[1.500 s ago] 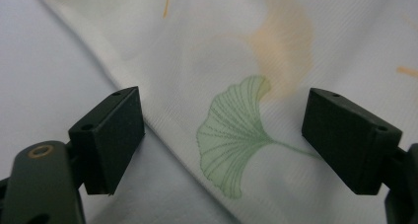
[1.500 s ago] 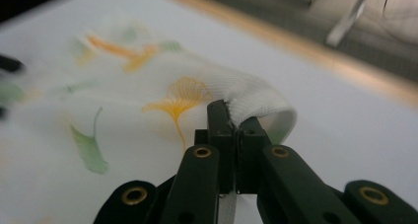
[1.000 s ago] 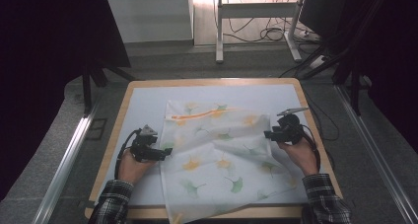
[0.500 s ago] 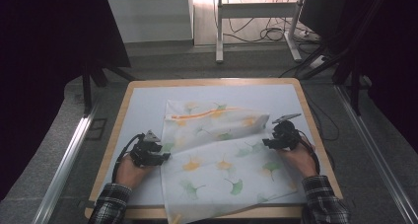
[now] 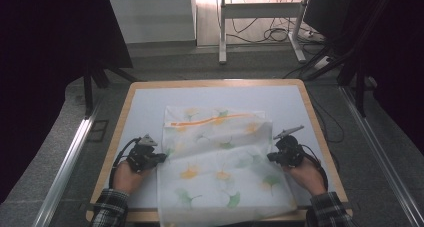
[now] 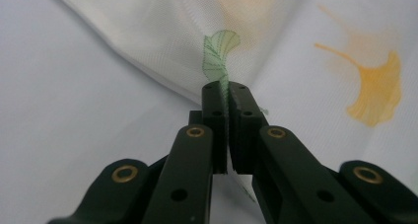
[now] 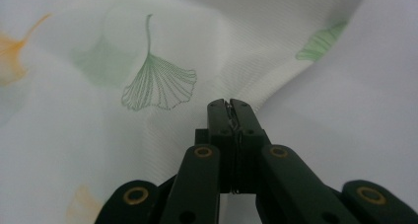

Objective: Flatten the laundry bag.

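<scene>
A white cloth [image 5: 220, 162] printed with green and orange ginkgo leaves lies on the white mat, its near part folded over with an orange stripe near the far edge. My left gripper [image 5: 159, 158] has just closed and is shut on the cloth's left edge [image 6: 217, 61], the fabric pinched between the jaws. At the cloth's right edge [image 7: 276, 81], my right gripper [image 5: 272, 157] has also just closed, and a thin fold of fabric is clamped in it. A hand holds each gripper from the near side.
The white mat [image 5: 150, 107] sits on a wood-rimmed table [image 5: 210, 82]. A metal rail [image 5: 70, 157] runs along the left of the table, another [image 5: 380, 157] along the right. Table legs and cables [image 5: 270, 32] stand on the floor beyond.
Both grippers moved toward me and closed on the cloth's side edges. The cloth's fold has shifted nearer, and more of its far part with the orange stripe lies exposed.
</scene>
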Action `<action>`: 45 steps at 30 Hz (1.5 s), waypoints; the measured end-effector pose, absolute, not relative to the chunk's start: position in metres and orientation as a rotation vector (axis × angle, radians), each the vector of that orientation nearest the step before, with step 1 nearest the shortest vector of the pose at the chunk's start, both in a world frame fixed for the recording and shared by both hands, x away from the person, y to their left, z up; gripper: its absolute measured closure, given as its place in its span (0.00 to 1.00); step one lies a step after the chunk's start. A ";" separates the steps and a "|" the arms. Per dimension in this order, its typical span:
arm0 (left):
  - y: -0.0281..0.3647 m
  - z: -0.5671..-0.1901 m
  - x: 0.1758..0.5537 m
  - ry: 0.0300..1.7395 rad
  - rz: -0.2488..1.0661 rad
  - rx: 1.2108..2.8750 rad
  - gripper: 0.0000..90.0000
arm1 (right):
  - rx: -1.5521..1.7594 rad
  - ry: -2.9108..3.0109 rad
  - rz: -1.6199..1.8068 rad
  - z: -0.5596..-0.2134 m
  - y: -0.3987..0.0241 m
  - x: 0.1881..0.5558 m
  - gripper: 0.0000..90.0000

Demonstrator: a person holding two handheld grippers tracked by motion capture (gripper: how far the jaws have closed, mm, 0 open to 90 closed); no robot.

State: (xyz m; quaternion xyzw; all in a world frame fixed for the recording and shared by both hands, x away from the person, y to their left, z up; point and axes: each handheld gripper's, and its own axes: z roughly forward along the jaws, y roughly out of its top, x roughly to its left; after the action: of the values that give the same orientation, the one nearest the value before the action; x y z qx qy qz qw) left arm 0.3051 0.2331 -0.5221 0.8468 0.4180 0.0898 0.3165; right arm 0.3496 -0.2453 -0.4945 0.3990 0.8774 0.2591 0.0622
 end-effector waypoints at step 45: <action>0.239 -0.541 0.343 1.259 0.407 2.121 0.48 | 1.235 2.325 0.888 -0.498 -0.229 0.453 0.62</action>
State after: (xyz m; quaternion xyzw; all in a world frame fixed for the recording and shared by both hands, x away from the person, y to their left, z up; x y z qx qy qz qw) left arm 0.3431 0.2386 -0.5408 0.8051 0.4780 0.1546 0.3155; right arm 0.4532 -0.2293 -0.4981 0.4373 0.8230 0.3144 0.1807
